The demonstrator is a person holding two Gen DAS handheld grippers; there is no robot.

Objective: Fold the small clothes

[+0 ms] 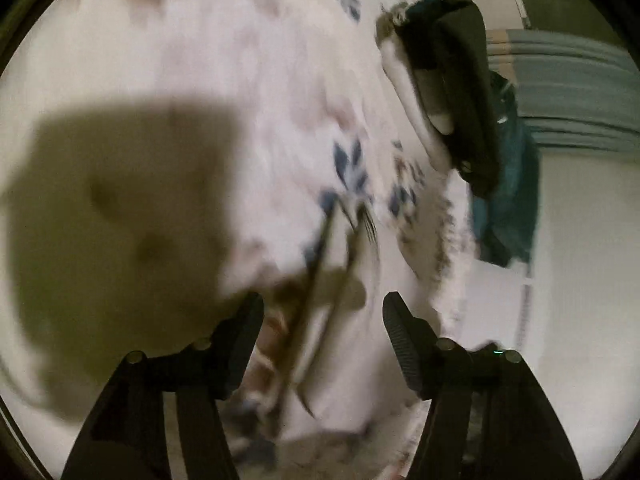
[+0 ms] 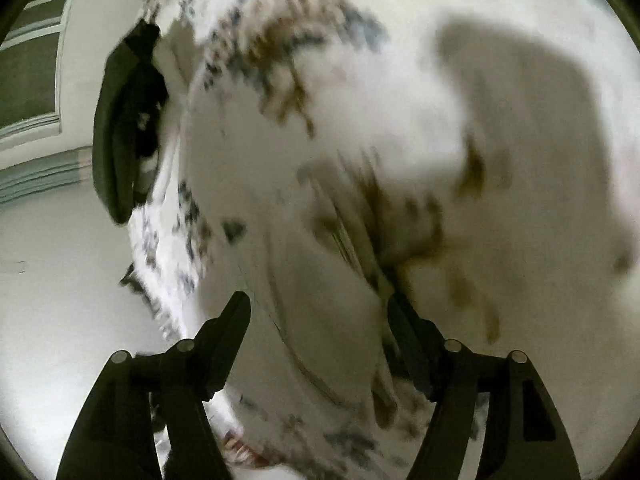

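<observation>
Spreading wide with nothing between its ribbed black fingers, the left gripper (image 1: 323, 312) hangs over a soft, blurred white floral bedspread (image 1: 240, 80). Dark, limp clothes (image 1: 468, 92) drape the bed's edge, pale floor (image 1: 580, 240) beyond; the right gripper (image 2: 318, 312) gapes equally, white fabric (image 2: 320, 340) beneath.

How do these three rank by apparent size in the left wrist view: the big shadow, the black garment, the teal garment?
1. The big shadow, clearly largest.
2. The black garment.
3. The teal garment, partly hidden behind the black one, so these two are uncertain.
</observation>
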